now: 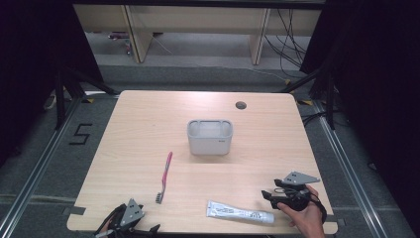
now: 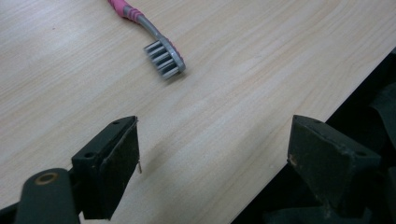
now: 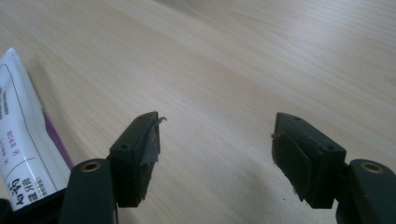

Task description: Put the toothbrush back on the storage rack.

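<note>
Pale wooden table [image 1: 148,124] with rounded corners, standing on a grey floor between dark curtains; round cable hole [image 1: 241,105] near the far edge.

Nearest to the hands: a toothbrush [image 1: 164,177] and a toothpaste tube [image 1: 239,212]. Toothbrush lying flat left of the middle, pink handle pointing far, grey head with dark bristles pointing near. In the left gripper view seen close [image 2: 161,53], head lying on its side, bristles facing toward the near left. Toothpaste tube white with dark print and a purple stripe, lying flat along the near edge, seen also at the left border of the right gripper view [image 3: 23,140].

Left gripper [image 1: 130,220] at the near left corner of the table, over the edge, jaws spread wide, holding nothing and touching nothing; toothbrush head just beyond them, apart. Right gripper [image 1: 270,195] held in a hand [image 1: 304,215] at the near right, jaws pointing left, spread apart with only bare table between them; tube just beside the left pad, whether touching or not cannot be told.

Grey rectangular bin [image 1: 210,137] standing upright near the middle of the table, well apart from both grippers, far behind the brush and the tube. Nothing lying between the grippers and these two things.
</note>
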